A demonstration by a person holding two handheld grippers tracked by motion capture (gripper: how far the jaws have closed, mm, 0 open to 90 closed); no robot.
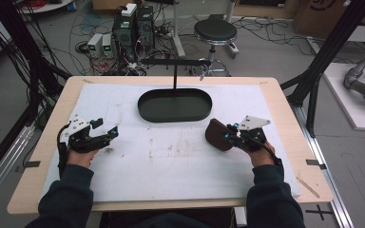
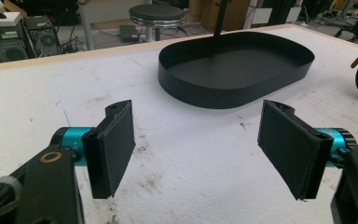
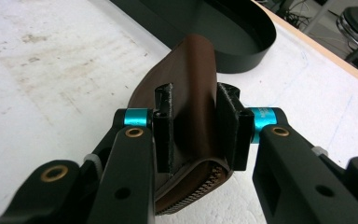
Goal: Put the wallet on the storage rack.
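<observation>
The right gripper [image 3: 196, 126] is clamping a brown leather pouch [image 3: 191, 84] between its two pads — the zipper edge is showing at the bottom, and no brand or lettering is readable on it. The pouch is sitting on the white mat [image 1: 171, 156], just beside the black oval tray [image 1: 175, 105]. The left gripper [image 2: 196, 149] is resting with its jaws spread wide, gripping nothing — only stained mat is lying between them.

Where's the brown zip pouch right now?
The brown zip pouch is clamped in the right gripper, on the right side of the high view over the white mat, just short of the black oval tray.
</observation>
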